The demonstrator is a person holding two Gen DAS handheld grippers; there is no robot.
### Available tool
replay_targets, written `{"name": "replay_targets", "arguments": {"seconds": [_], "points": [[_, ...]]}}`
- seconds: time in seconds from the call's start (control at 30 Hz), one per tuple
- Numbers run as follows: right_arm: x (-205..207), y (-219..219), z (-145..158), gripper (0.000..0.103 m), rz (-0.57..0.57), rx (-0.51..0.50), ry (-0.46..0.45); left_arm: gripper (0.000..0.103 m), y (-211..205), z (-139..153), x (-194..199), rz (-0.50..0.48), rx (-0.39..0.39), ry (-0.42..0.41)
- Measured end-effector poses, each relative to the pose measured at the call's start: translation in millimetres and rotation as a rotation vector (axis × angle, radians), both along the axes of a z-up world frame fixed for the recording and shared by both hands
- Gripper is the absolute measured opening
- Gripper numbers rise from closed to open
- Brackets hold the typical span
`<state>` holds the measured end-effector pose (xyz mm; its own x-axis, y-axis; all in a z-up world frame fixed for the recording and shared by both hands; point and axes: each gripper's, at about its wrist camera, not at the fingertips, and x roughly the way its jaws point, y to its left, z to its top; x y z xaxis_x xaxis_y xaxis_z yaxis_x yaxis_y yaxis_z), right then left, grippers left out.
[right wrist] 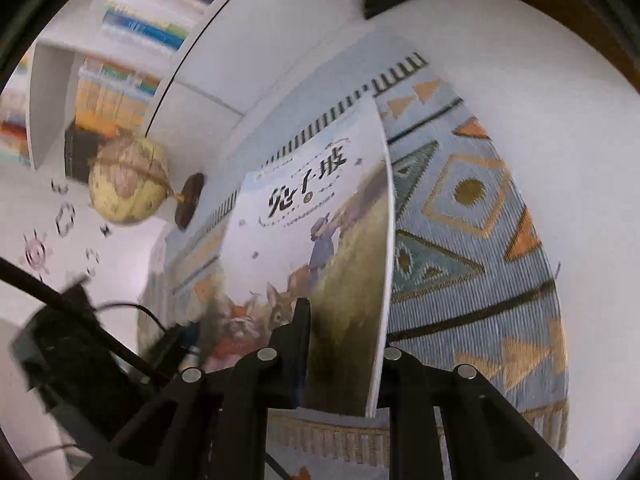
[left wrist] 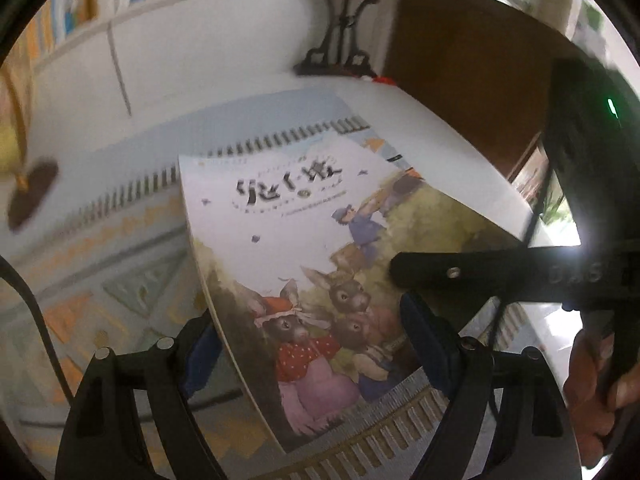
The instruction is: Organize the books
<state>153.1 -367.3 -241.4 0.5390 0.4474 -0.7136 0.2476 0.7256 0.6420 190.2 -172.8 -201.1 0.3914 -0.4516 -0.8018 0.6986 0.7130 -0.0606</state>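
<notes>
A picture book (left wrist: 280, 216) with rabbits on its cover (right wrist: 320, 208) is tilted up off the patterned mat (right wrist: 460, 240). My right gripper (right wrist: 344, 332) is shut on the book's lower edge, one finger on the cover and the other behind it. In the left wrist view that gripper (left wrist: 400, 270) reaches in from the right, with a hand (left wrist: 592, 384) on its grip. My left gripper (left wrist: 308, 320) stands open and wide, and the book's lower end hangs between its blue pads (left wrist: 420, 328). Whether the pads touch the book I cannot tell.
The mat (left wrist: 100, 272) lies on a white tabletop (right wrist: 580, 160). A globe (right wrist: 128, 184) on a dark base stands at the left, and a black ornament stand (left wrist: 340, 40) at the back. Bookshelves (right wrist: 120, 92) filled with books line the wall, with a brown cabinet (left wrist: 480, 60) beside them.
</notes>
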Motion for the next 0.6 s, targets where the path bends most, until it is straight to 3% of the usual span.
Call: {"name": "replay_targets", "arguments": {"seconds": [0.3,0.6], "points": [[1,34,32,0.018,0.131,-0.182,-0.121,0.081,24,29,-12,0.026,0.01,-0.141],[0,101,61,0.018,0.216,-0.304,-0.209,0.081,91,53,-13,0.071,-0.039,-0.175]]}}
